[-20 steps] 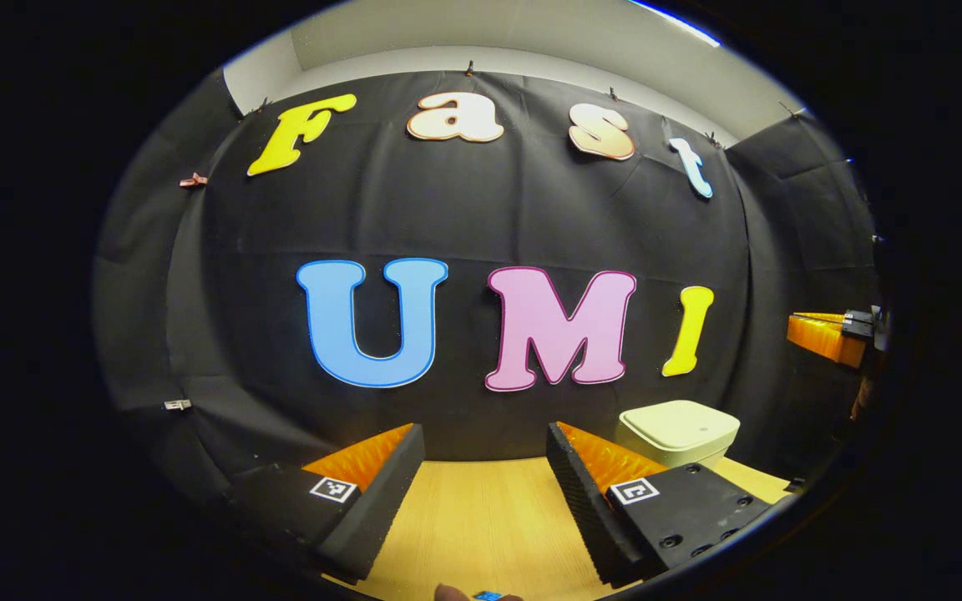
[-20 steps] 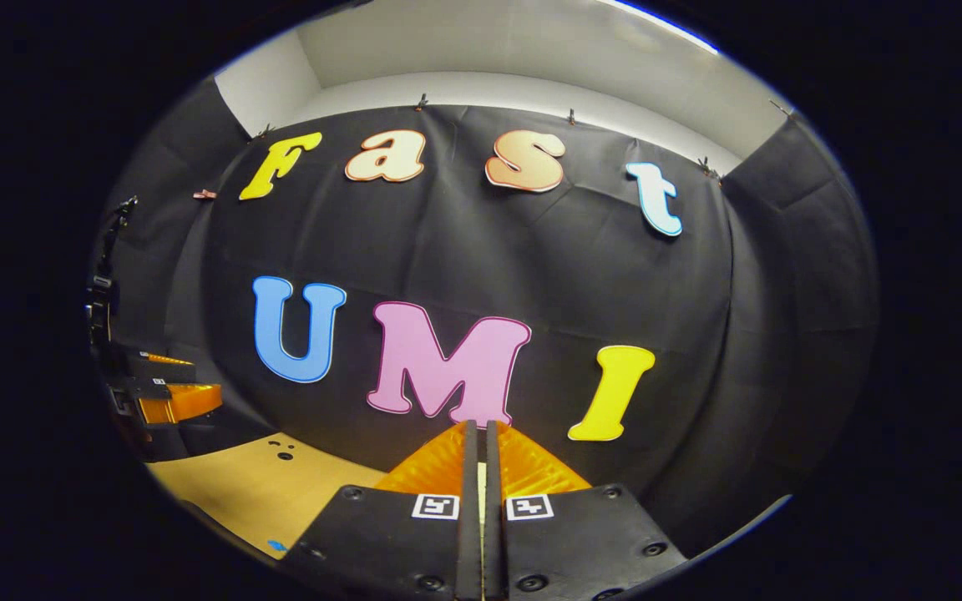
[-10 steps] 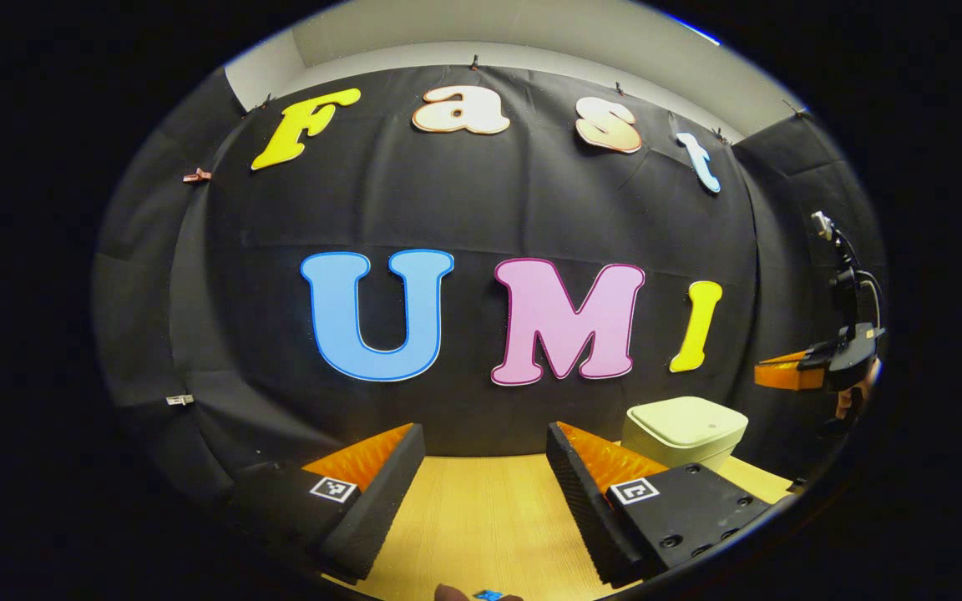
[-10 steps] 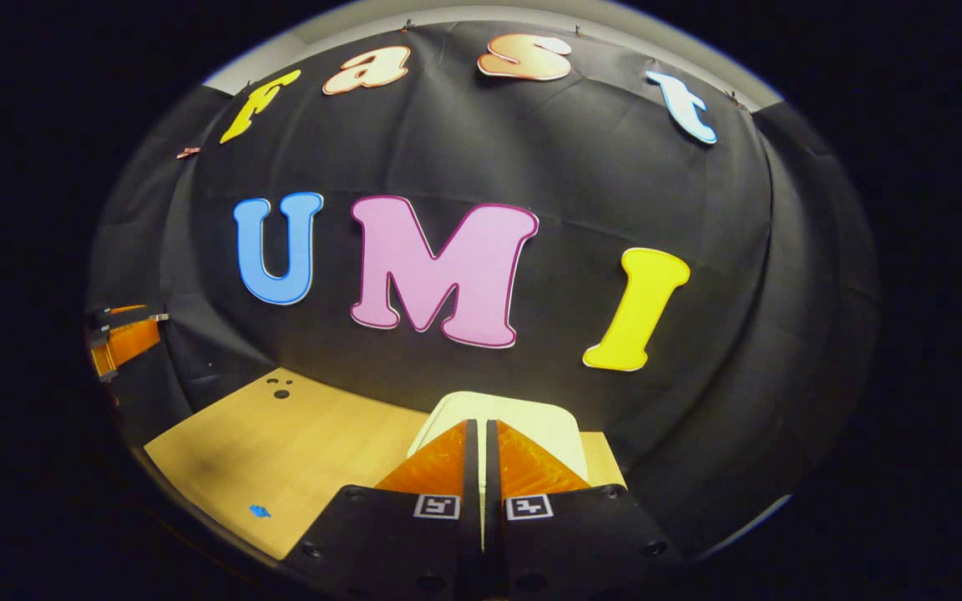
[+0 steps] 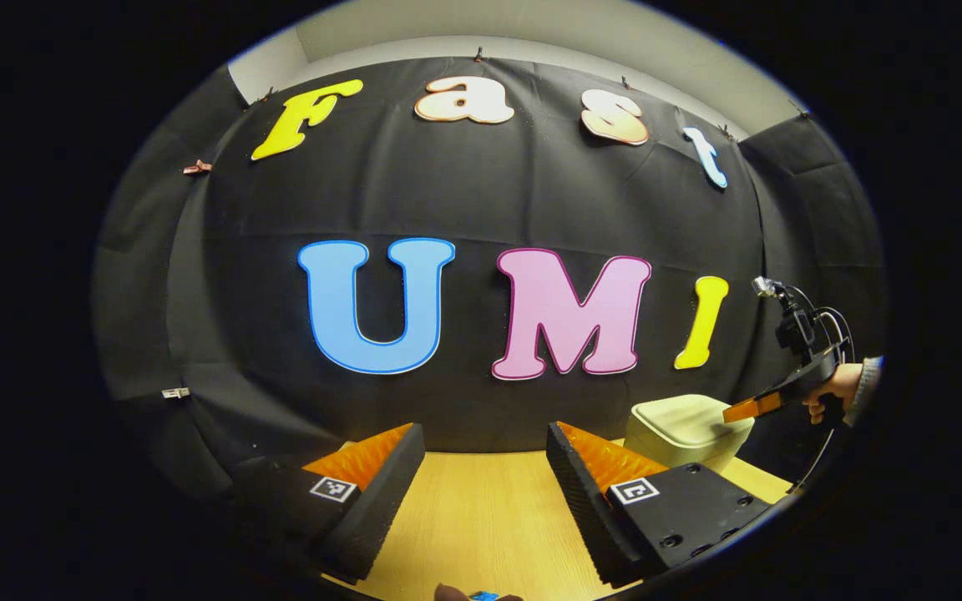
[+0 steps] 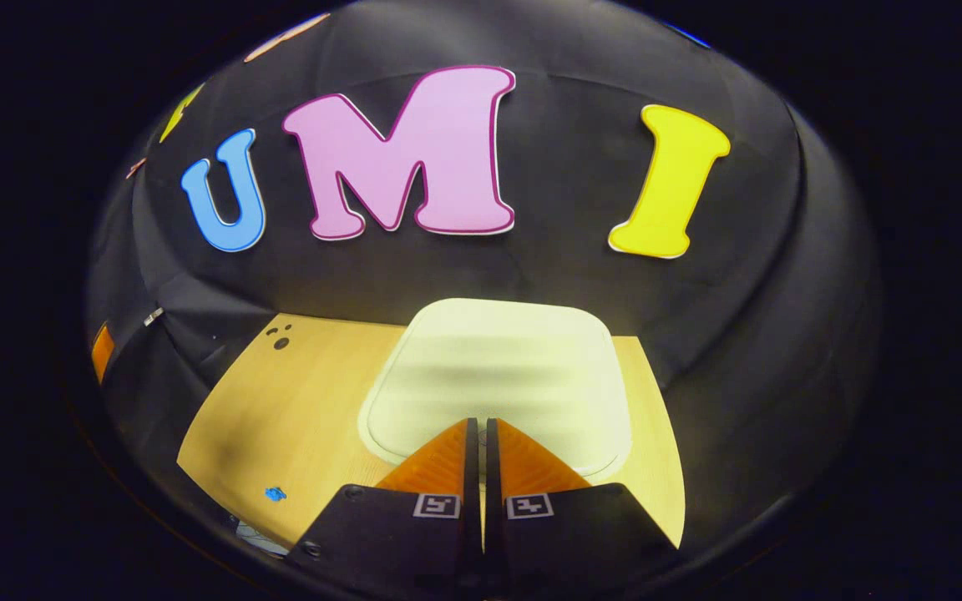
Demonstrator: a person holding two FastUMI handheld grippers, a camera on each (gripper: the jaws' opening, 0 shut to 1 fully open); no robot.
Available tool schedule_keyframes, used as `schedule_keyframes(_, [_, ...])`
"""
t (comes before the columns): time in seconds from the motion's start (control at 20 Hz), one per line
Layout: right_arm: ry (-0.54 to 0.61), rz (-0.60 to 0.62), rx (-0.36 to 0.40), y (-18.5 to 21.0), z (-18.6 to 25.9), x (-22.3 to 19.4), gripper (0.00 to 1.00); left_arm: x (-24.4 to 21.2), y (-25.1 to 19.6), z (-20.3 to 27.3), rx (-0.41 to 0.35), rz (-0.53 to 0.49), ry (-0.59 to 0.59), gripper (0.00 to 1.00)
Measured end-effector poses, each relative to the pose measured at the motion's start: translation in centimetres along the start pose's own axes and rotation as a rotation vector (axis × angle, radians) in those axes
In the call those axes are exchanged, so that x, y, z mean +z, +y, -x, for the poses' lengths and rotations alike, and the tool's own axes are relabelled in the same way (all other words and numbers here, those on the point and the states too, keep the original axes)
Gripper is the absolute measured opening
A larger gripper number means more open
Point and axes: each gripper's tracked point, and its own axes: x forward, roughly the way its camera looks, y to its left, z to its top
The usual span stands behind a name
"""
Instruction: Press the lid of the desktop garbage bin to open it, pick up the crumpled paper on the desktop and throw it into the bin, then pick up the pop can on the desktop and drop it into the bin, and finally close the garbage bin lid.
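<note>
Nearest, in the left gripper view, the left gripper (image 5: 485,463) hangs with its fingers well apart over the pale wooden tabletop (image 5: 481,517). Over in the right gripper view, the right gripper (image 6: 478,434) has its fingers pressed together, tips over the near edge of the cream garbage bin (image 6: 498,367), whose lid lies closed. A small blue mark (image 6: 275,493) sits on the wood at the left. Behind the bin hangs the black cloth wall (image 6: 548,267). From the left gripper view a hand (image 5: 833,387) holds the right gripper at the bin's lid.
</note>
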Motion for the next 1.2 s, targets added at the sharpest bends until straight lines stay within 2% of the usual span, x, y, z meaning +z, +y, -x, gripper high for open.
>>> schedule_keyframes(0.15, [0.025, 0.028, 0.009, 0.3, -0.9, -0.7, 0.05, -0.8, 0.3, -0.3, 0.009, 0.007, 0.012, 0.95])
schedule_keyframes(0.25, [0.026, 0.002, 0.015, 0.3, -0.9, -0.8, 0.06, -0.9, 0.4, -0.7, 0.011, 0.01, 0.018, 0.95])
schedule_keyframes(0.35, [0.019, -0.023, 0.024, 0.3, -1.0, -0.9, 0.06, -1.0, 0.5, -0.9, 0.013, 0.012, 0.019, 0.95])
schedule_keyframes(0.5, [-0.019, 0.014, 0.019, 0.5, -0.7, -0.2, 0.06, -0.8, 0.5, -1.1, 0.012, 0.008, 0.012, 0.95])
schedule_keyframes(0.65, [-0.198, 0.025, -0.052, -0.5, 0.9, 3.3, 0.05, -0.4, 0.6, -0.6, 0.018, -0.011, 0.003, 0.95])
schedule_keyframes(0.8, [-0.332, -0.04, -0.064, -1.0, 3.1, 6.2, 0.05, -0.6, 0.6, -0.2, 0.021, -0.006, 0.008, 0.95])
schedule_keyframes(1.2, [-0.563, -0.003, -0.128, -1.4, 8.5, 9.6, 0.05, -0.9, 0.5, 1.6, 0.028, -0.007, 0.012, 0.94])
